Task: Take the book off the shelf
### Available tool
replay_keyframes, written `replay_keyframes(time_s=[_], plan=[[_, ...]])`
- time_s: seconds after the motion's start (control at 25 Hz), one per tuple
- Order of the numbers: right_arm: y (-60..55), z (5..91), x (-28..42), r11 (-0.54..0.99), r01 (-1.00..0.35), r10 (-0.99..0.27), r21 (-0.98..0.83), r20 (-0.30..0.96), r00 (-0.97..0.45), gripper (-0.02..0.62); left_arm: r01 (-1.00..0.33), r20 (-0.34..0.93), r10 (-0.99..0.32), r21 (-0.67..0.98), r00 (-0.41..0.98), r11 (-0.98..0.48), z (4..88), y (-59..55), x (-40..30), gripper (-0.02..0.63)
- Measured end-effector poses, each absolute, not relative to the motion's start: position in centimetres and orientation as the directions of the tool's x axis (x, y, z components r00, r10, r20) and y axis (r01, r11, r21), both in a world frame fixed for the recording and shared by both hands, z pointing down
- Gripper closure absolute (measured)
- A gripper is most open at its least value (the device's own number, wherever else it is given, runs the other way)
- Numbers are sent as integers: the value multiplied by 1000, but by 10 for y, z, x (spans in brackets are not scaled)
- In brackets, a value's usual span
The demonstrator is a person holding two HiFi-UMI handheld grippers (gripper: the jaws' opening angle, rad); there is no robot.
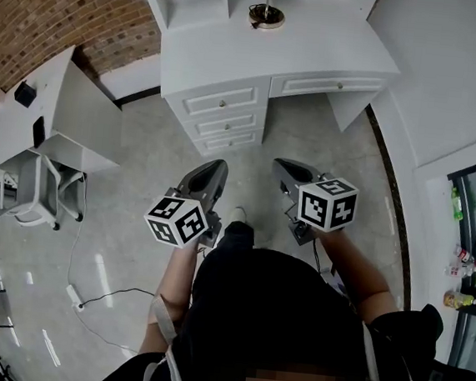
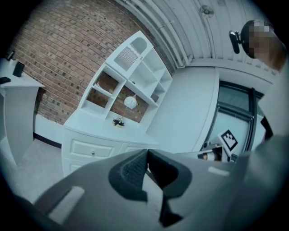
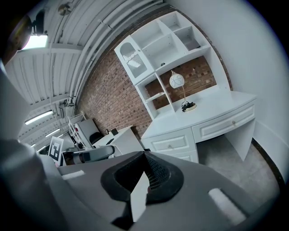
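While shut on nothing, the left gripper (image 1: 215,166) and right gripper (image 1: 284,165) are held facing a smooth white panelled desk (image 1: 318,51) at twelve o'clock; rough brick wall (image 1: 55,0) noted at ten.

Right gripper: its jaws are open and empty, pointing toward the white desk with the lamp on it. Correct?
No. On the right gripper the jaws are shut, not open, as the right gripper view shows. The rest holds: they are empty and point toward the white desk with the lamp on it.
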State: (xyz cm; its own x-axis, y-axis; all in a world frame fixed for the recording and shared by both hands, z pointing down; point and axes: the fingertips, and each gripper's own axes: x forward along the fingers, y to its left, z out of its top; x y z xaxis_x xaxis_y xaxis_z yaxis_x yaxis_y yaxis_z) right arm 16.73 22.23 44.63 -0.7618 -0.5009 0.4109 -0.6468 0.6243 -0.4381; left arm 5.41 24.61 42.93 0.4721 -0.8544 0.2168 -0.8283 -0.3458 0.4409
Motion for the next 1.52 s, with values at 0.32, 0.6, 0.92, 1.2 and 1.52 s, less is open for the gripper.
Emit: replay_keyframes(time_s=[0.32, 0.6, 0.92, 1.2, 1.52], plan=[[180, 440, 148, 623, -650, -503, -435, 413, -759, 597, -817, 225, -841, 454, 491, -356, 428, 202, 43, 600], [149, 437, 127, 626, -650, -499, -432, 419, -759, 597, -814, 223, -836, 451, 501, -366, 424, 168, 25, 600], [119, 438, 93, 625, -653, -499, -429, 424, -756, 597, -808, 230, -827, 454, 514, -376, 425, 136, -6, 600], [95, 441, 70, 619, -660, -499, -425, 437, -749, 597, -803, 237, -813, 445, 532, -396, 429, 111, -25, 600], [77, 445, 42, 623, -661, -492, -419, 447, -747, 597, -799, 247, -803, 447, 543, -403, 437, 93, -50, 600]])
